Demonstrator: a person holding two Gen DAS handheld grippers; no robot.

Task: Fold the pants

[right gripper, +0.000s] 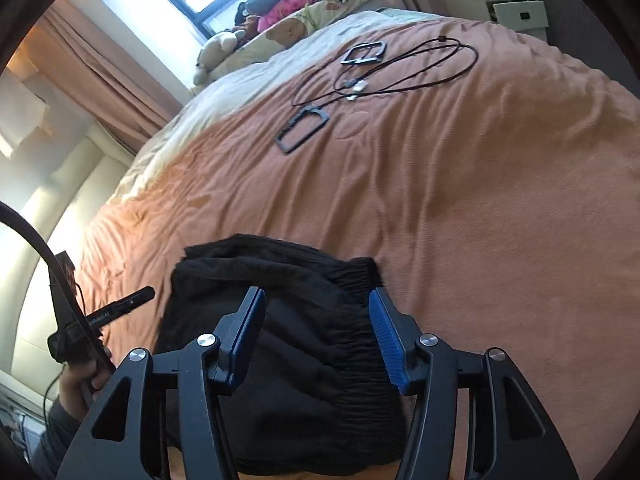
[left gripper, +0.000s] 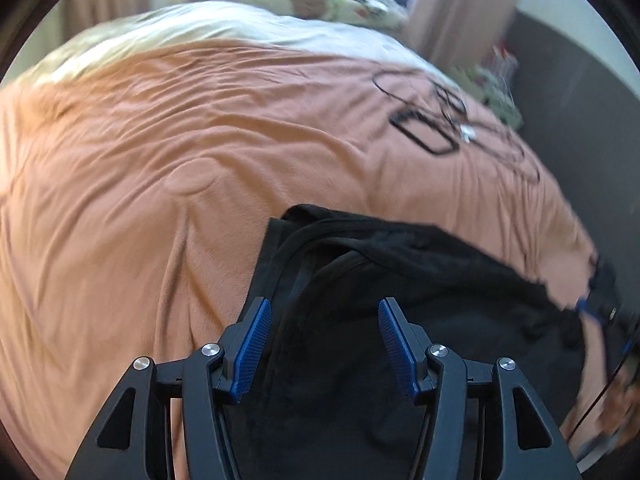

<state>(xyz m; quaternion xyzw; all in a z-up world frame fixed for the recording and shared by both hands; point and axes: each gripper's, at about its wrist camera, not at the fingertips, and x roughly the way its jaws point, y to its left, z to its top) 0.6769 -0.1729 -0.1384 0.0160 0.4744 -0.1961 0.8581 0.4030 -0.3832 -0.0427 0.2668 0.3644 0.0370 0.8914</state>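
Observation:
Black pants [left gripper: 400, 280] lie folded in a bundle on an orange blanket [left gripper: 160, 160] covering a bed. In the left wrist view my left gripper [left gripper: 325, 312] is open, its blue pads on either side of a seam of the pants, hovering just over the cloth. In the right wrist view the pants [right gripper: 304, 360] show their gathered elastic waistband under my right gripper [right gripper: 316, 304], which is open and straddles the bundle. The left gripper [right gripper: 120, 308] also shows at the left edge of that view, held in a hand.
A black cable [right gripper: 420, 68] and two black rectangular frames [right gripper: 302, 128] lie on the blanket [right gripper: 480, 200] further up the bed. Pillows and plush toys [right gripper: 224, 48] sit at the head by a window. A white nightstand [right gripper: 504, 8] stands at the far right.

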